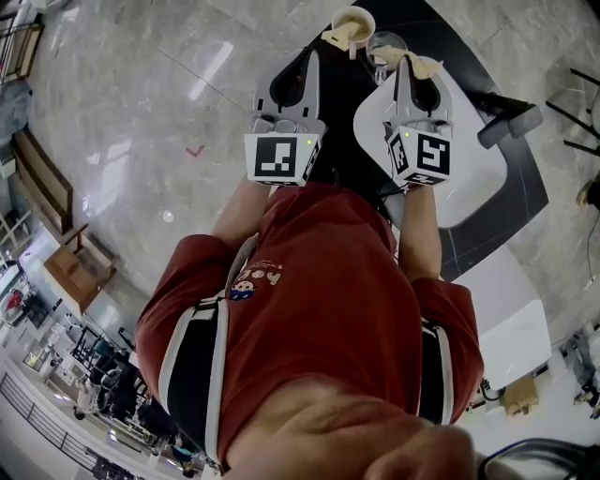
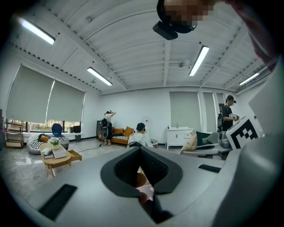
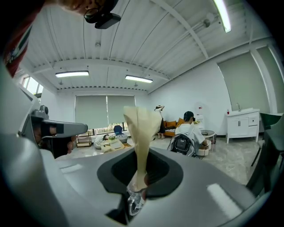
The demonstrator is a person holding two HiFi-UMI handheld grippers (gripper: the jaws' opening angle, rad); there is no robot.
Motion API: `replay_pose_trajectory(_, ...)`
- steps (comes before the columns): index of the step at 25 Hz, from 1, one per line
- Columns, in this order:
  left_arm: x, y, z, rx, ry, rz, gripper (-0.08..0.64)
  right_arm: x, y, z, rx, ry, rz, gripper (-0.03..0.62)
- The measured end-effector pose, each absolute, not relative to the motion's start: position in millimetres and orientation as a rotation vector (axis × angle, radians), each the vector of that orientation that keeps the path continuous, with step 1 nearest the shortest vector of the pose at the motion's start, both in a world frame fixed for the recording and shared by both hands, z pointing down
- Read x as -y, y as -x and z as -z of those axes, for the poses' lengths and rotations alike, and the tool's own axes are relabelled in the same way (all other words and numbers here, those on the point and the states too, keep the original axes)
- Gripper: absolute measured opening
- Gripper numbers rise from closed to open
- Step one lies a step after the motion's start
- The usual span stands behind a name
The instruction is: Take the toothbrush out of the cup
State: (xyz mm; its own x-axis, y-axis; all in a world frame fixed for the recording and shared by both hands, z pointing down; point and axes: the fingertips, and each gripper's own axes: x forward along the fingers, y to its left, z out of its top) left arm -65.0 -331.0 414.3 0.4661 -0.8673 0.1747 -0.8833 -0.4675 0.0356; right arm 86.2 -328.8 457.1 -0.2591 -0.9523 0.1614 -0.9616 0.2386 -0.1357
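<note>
A tan cup stands at the table's far end in the head view. My left gripper reaches to its rim with the jaws shut on it. In the left gripper view only a brown and pale sliver of the cup shows between the closed jaws of that gripper. My right gripper hovers beside a clear glass. In the right gripper view its beige fingertips press together, and a clear plastic piece, apparently the toothbrush, is pinched low between them. The rest of the toothbrush is hidden.
The white tabletop has a black section under the grippers. A dark grey bar sticks out at the right. Across the room are a seated person, a standing person, an orange sofa and a low wooden table.
</note>
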Motion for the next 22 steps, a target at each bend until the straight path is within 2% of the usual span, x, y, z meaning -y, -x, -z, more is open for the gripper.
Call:
replay_pose_trajectory(12,293.5,53.9,-378.3,1.584,-2.645,-0.083,0.005,285.2,-101.8,-389.2,2.481,-2.000,-0.107,0.040)
replay_pose_trajectory(22,267.0,43.2,-367.8,1.606,-2.684,-0.031,0.005,249.0,-124.7,-368.6,2.273,-2.186,0.103,0.040)
